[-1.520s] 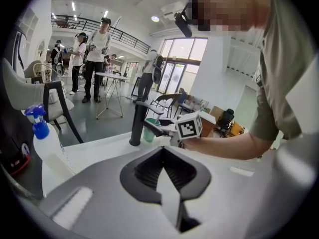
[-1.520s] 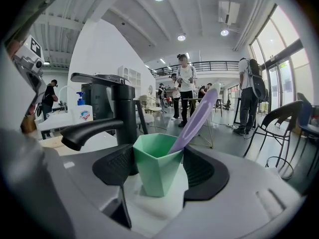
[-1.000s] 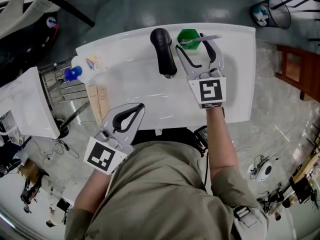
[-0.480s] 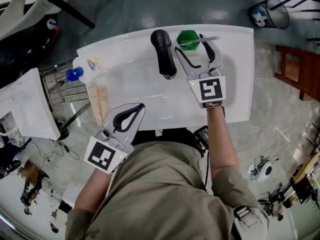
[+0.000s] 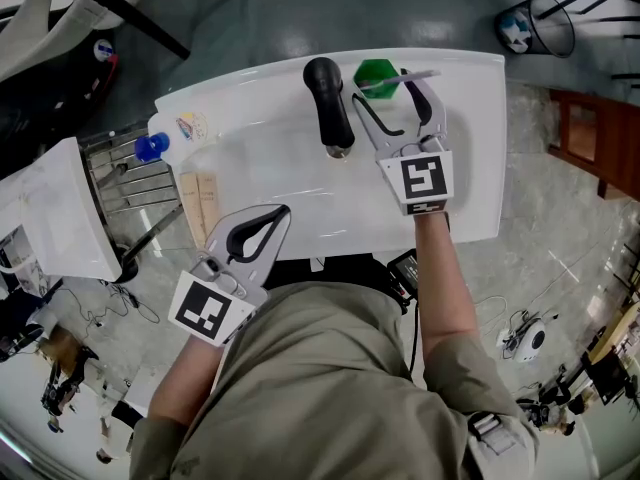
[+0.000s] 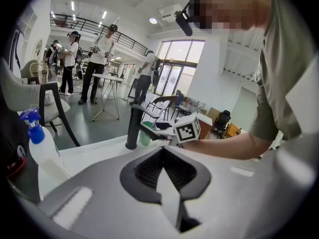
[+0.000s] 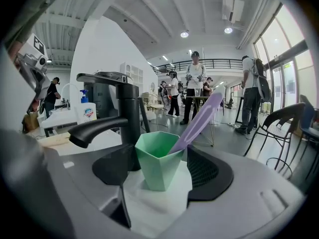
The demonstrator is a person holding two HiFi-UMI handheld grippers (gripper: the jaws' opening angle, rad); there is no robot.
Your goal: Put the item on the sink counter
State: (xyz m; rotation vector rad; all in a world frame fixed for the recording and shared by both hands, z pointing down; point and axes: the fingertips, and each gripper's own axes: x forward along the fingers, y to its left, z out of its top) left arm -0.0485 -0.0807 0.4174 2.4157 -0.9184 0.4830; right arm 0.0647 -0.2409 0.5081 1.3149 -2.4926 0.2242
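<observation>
My left gripper (image 5: pixel 280 212) hangs at the near counter edge, jaws pressed together, nothing in them, same as a second ago. My right gripper (image 5: pixel 380 86) hasn't moved either: jaws spread around the mint-green faceted plastic cup (image 7: pixel 158 161), not gripping. Cup stands upright on the white glossy sink counter (image 5: pixel 470 168), lilac toothbrush (image 7: pixel 197 121) inside, just beside the matte black faucet (image 5: pixel 328 103). Beyond: grey floor, black wire bin (image 5: pixel 555 23), people standing (image 7: pixel 194 83).
</observation>
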